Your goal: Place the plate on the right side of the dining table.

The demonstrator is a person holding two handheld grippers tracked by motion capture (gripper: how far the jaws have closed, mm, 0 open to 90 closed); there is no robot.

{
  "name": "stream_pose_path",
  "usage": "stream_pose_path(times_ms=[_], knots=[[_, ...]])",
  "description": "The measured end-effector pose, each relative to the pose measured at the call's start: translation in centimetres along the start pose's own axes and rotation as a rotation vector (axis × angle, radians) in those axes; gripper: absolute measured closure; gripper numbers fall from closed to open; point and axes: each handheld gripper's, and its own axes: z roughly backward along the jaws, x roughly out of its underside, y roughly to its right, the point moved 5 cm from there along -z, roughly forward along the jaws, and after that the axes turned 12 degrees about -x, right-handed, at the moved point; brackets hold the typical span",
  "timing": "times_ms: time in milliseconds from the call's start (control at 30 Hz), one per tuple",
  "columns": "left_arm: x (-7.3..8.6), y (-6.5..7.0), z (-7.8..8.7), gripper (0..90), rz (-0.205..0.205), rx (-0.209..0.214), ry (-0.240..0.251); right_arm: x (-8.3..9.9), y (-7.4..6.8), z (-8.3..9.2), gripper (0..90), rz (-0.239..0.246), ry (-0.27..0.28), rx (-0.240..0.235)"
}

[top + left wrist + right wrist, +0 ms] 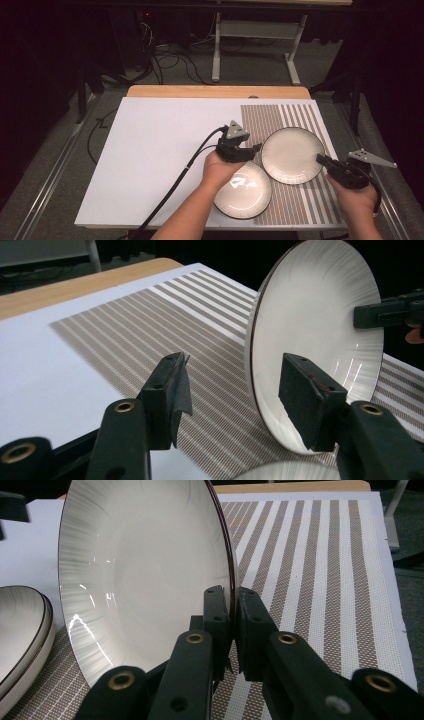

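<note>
In the high view, a white board [160, 150] is seen on a wooden table [215, 91], with a striped mat [300, 112] laid over the board's right part. A grey carpeted floor [60, 165] with loose cables [172, 62] lies beyond, and a white table frame [255, 35] stands against the dark background. Two plates rest on the mat: the far plate [292, 155] at mid-mat, and the near plate [243, 190] just beside it, at the mat's left front edge. The right gripper [325, 161] is pinched on the far plate's right rim. The left gripper [255, 148] is held just left of that plate.

In the left gripper view, the jaws are spread — they have just been opening — and nothing is pressed between the pads [182, 390]. The far plate [315, 330] is seen just beyond the right jaw, above the mat [150, 335].

In the right gripper view, the fingers [217, 615] are pressed onto the rim of the far plate [145, 575] — one on each face. The near plate [20, 625] lies to its left on the mat [310, 560].
</note>
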Motion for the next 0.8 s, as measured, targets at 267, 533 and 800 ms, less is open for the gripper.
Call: stream_pose_path(times_ms=[267, 533, 800], knots=[[1.5, -2.4, 4.7, 38.1, -0.004, -0.041, 0.061, 0.0, 0.0, -0.1, 86.2, -0.004, -0.004, 0.011], [3.6, -4.6, 8.3, 31.6, -0.004, -0.09, 0.087, 0.1, 0.2, -0.1, 85.8, -0.013, -0.012, 0.013], [4.8, -6.0, 11.9, 22.4, -0.005, -0.115, 0.139, 0.1, 0.5, -0.3, 85.2, -0.019, -0.022, 0.02]])
